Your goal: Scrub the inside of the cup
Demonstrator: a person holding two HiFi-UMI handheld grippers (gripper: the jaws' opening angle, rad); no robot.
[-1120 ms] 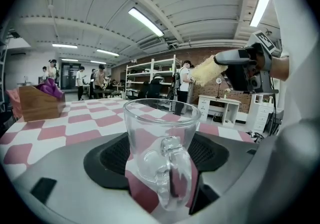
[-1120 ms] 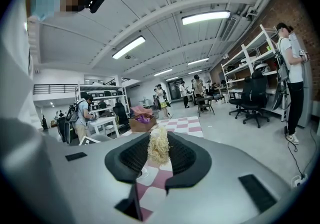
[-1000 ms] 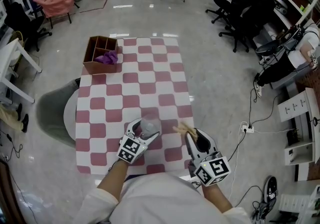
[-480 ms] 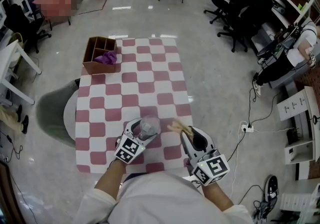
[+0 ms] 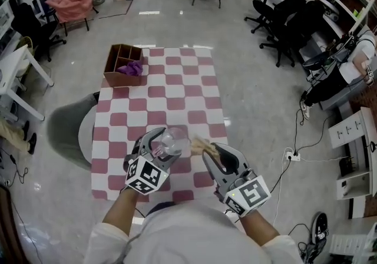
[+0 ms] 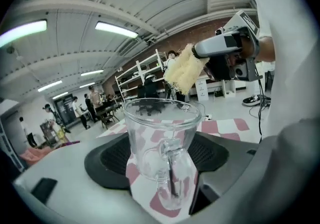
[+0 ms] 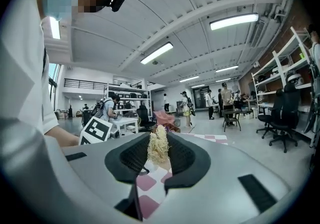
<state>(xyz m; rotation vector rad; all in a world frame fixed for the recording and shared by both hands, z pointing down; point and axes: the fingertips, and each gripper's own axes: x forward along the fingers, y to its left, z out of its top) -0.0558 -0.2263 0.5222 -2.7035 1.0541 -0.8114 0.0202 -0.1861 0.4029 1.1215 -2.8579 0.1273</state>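
The clear cup (image 5: 174, 140) was clamped in the left hand-held gripper (image 5: 165, 147) above the near edge of the checkered table (image 5: 177, 89). At its 3 o'clock, just beside the rim, the right hand-held gripper (image 5: 210, 153) pinched a pale fibrous scrubber (image 5: 198, 142).

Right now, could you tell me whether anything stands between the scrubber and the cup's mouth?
Nothing visible does. The cup in the left gripper has an open mouth, and the scrubber in the right gripper hangs near its rim.
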